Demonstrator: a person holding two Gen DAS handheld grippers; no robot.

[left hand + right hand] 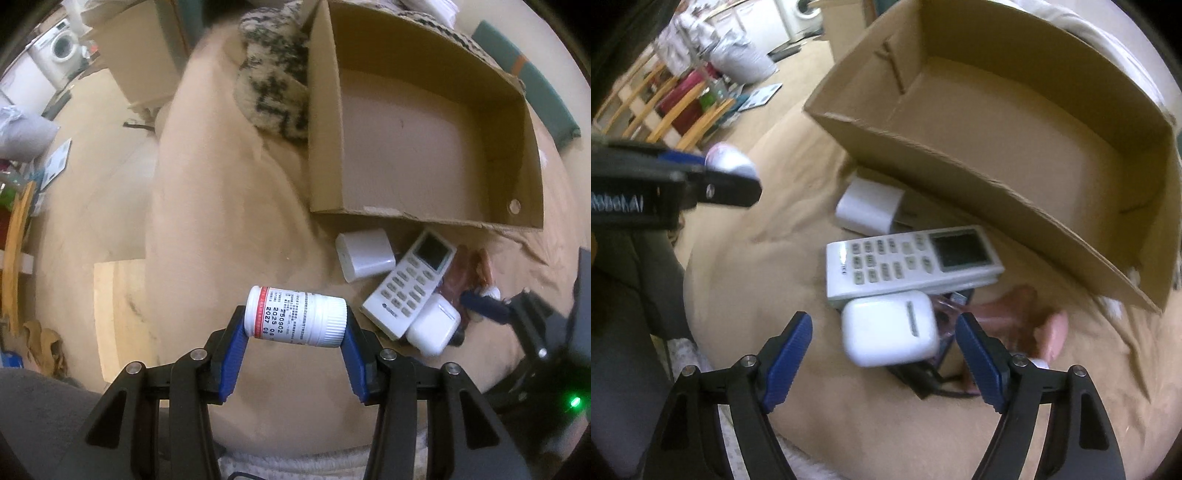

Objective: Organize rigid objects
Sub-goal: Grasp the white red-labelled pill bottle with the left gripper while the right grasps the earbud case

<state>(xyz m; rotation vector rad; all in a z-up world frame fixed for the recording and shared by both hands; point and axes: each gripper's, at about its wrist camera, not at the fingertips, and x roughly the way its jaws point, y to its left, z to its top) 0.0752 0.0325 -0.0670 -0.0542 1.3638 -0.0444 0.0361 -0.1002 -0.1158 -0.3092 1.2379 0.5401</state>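
We are gripping a white pill bottle (295, 320) sideways between the blue pads of our left gripper (294, 343), lifted above the beige blanket (221, 221). Our right gripper (884, 354) is hanging wide open around a white earbud case (890, 332), beside the remote (908, 258) and cardboard box (1015, 122).

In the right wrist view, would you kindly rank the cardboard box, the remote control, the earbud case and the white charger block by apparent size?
1. cardboard box, by far the largest
2. remote control
3. earbud case
4. white charger block

The last two look close; the case lies nearer the camera, so their order is unsure.
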